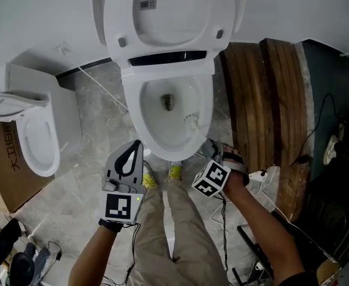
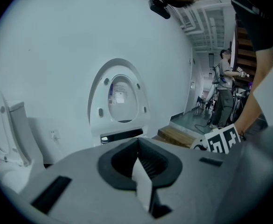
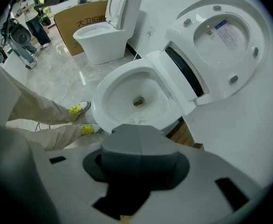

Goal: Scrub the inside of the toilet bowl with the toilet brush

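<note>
The white toilet [image 1: 168, 64] stands ahead of me with lid and seat raised; its bowl [image 1: 162, 121] [image 3: 122, 94] is open, with a dark drain at the bottom. The white bristle head of the toilet brush [image 1: 191, 122] [image 3: 138, 118] rests inside the bowl against its near right wall. My right gripper [image 1: 210, 151] [image 3: 138, 141] hangs just outside the bowl's right rim, jaws closed on the brush, whose handle they hide. At the bowl's front left, my left gripper [image 1: 136, 145] [image 2: 138, 164] points at the toilet, shut and empty.
A second white toilet [image 1: 34, 130] [image 3: 103, 36] and a cardboard box [image 1: 1, 171] stand to the left. A wooden step [image 1: 263, 94] lies to the right, with cables [image 1: 263, 174] on the floor. My legs and yellow shoes [image 1: 174, 171] are right in front of the bowl. Another person [image 2: 225, 90] stands far off.
</note>
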